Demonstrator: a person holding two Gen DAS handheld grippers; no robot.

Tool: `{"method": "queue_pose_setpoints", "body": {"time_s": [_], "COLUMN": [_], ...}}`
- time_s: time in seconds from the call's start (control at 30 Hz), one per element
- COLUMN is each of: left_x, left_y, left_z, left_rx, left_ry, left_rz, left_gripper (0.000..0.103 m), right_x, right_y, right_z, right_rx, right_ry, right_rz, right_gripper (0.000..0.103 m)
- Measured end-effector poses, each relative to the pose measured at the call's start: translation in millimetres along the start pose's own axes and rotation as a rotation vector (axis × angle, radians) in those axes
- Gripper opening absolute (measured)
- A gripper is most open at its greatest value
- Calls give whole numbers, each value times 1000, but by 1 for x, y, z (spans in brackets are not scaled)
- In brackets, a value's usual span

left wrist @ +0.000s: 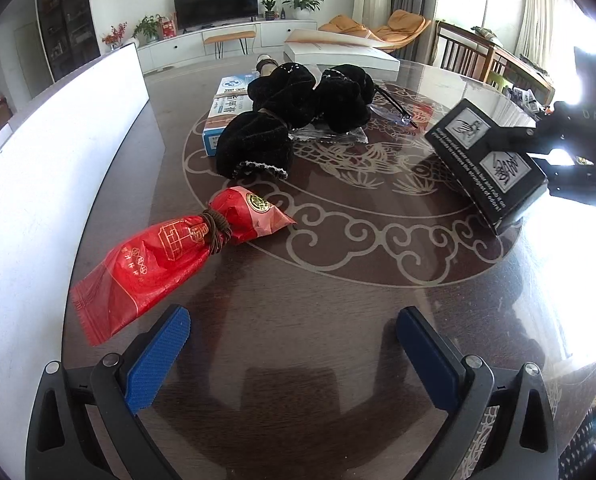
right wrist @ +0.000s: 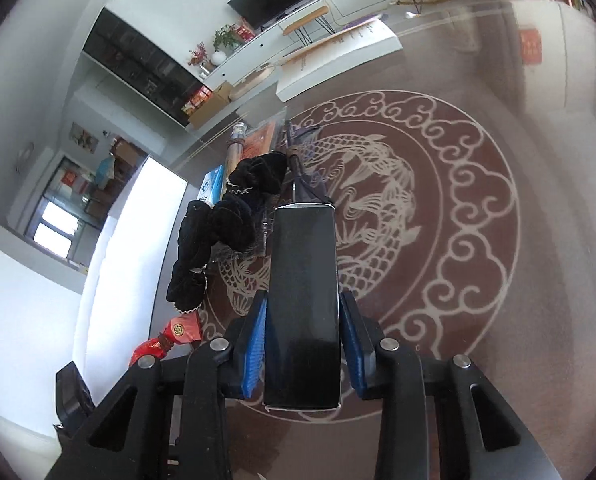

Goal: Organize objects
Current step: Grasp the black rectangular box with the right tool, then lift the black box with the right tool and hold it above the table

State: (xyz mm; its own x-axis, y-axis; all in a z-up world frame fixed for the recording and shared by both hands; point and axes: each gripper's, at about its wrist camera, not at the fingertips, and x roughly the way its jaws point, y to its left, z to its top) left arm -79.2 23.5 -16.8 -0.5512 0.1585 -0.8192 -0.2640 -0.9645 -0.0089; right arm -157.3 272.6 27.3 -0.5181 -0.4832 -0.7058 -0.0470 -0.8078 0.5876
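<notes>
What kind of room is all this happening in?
Most likely a home living and dining room: a television on a low white cabinet, potted plants, an orange lounge chair, and a big dark table holding household odds and ends.

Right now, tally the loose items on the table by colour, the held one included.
Black: 3, two velvet scrunchies and the black box in the right gripper
Red: 1, the tied red packet
Blue and white: 1, the carton
Clear: 1, the glasses
White: 1, the flat box
Total: 7
</notes>
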Motion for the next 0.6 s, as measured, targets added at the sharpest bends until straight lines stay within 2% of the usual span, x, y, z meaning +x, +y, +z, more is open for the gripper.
{"method": "queue_pose_setpoints", "body": {"time_s": [0.03, 0.07, 0.1, 0.17, 0.23, 0.3, 0.37, 0.43, 0.53, 0.6], "left_x": [0, -1, -3, -11, -23, -37, -49, -56, -61, -63], "left_y": [1, 2, 4, 14, 26, 35, 35, 27, 14, 13], "left_z": [0, 0, -1, -6, -18, -35, -41, -39, -18, 4], "left_rx": [-4, -11, -21, -61, -133, -180, -167, -101, 14, 55], "left_ry": [-2, -6, -15, -35, -70, -109, -135, -143, -152, -167], "left_rz": [-6, -18, -39, -121, -237, -287, -256, -208, -101, -35], "left_gripper": [103, 103, 103, 103, 103, 103, 103, 103, 103, 103], "right_x": [-8, -16, -22, -33, -41, -43, -39, -30, -12, -1], "right_y": [-12, -21, -28, -34, -34, -29, -19, -14, -7, -6], "right_z": [-3, -6, -8, -13, -17, -19, -21, -22, -21, -20], "right_rx": [31, 47, 48, 32, 5, -51, -110, -154, -189, -188], "right_ry": [-10, -20, -29, -54, -76, -73, -57, -30, -5, 18], "right_rz": [-11, -44, -78, -130, -142, -148, -175, -200, -232, -255], "right_gripper": [44, 52, 65, 82, 86, 90, 94, 94, 94, 94]}}
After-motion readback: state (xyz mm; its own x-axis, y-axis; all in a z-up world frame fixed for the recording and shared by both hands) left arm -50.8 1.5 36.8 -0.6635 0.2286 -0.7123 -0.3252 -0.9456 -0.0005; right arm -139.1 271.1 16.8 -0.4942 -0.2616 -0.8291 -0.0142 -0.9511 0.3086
